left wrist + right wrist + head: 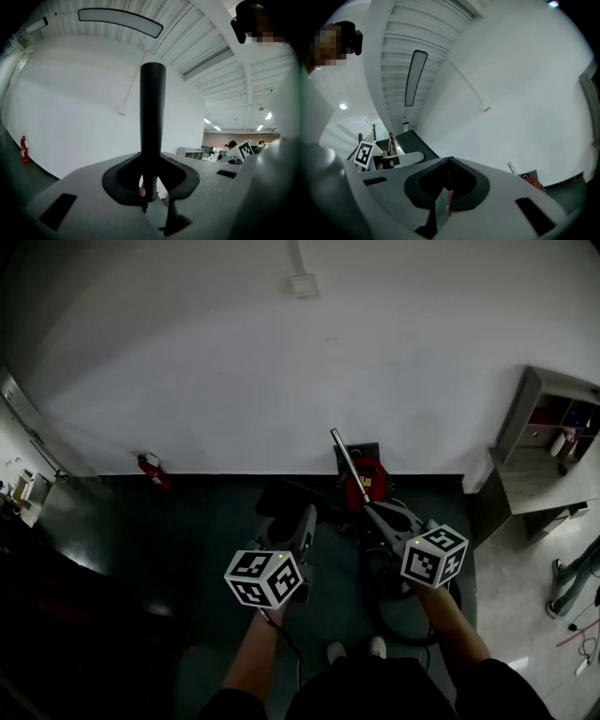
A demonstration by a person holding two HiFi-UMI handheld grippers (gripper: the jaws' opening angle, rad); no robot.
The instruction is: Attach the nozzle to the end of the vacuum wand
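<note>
Nozzle (153,112) is pinched at its base in my left gripper (149,190), raised in front of me. I'd steady the wand (349,468) with my right gripper (446,199), now pressed together on nothing. Then I'd match axes and push straight on. The nozzle's long axis runs out along the jaws, tip toward the far wall.

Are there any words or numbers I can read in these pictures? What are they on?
No text can be read anywhere.
red vacuum: a small label, too small to read.
fire extinguisher: any print is too small to read.
left marker cube and right marker cube: black-and-white square patterns only, no letters.
</note>
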